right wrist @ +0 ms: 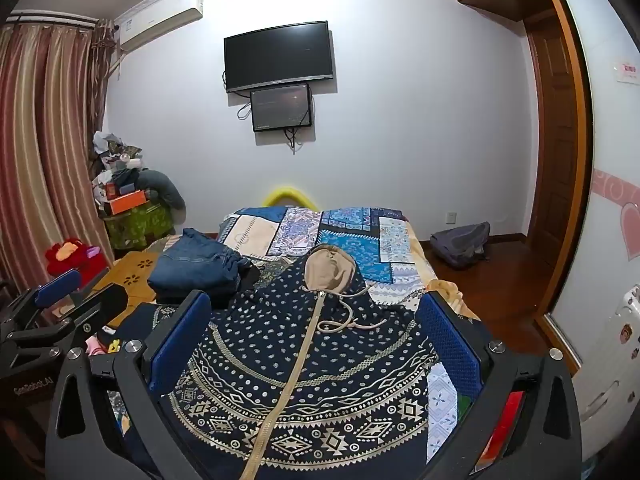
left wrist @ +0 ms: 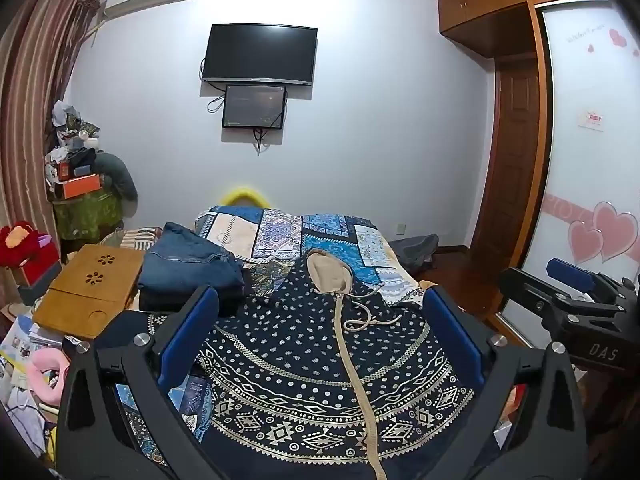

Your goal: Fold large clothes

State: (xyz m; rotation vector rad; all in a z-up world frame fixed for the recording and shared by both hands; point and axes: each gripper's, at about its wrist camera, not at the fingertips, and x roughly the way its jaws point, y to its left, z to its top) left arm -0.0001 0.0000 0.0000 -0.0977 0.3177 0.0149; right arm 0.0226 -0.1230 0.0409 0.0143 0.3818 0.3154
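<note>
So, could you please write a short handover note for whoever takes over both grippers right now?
Left gripper: open, empty, above the garment.
Right gripper: open, empty, beside the left one.
Patterned navy hoodie: spread flat on the bed, zip up, beige-lined hood pointing away, drawstrings loose.
Done: folded jeans stack sits at the bed's left.
Left: the hoodie shows no fold yet; probably sleeves in first, then fold lengthwise and stack it.
</note>
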